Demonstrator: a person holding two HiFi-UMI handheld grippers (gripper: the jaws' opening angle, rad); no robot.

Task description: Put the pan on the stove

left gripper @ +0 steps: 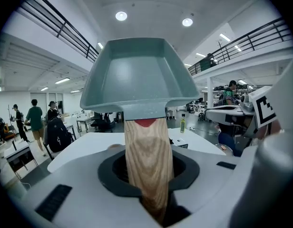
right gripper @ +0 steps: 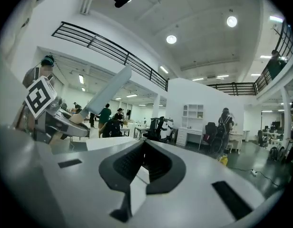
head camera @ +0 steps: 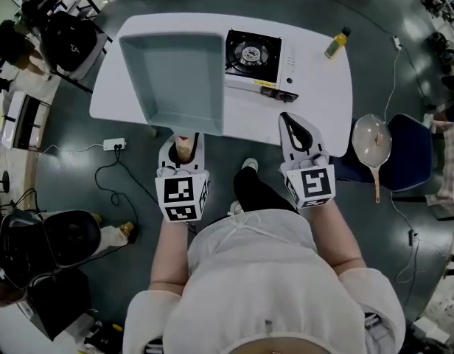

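Observation:
A grey-green square pan with a wooden handle is held over the left half of the white table. My left gripper is shut on that handle, and the pan tilts up ahead of the jaws. A portable gas stove with a black burner top sits on the table just right of the pan. My right gripper hovers at the table's near edge, below the stove, shut and empty. The pan shows edge-on to its left.
A yellow-green bottle stands at the table's right end. A round pan with a wooden handle lies on a blue chair to the right. Cables and a power strip lie on the floor at left. People stand at desks far off.

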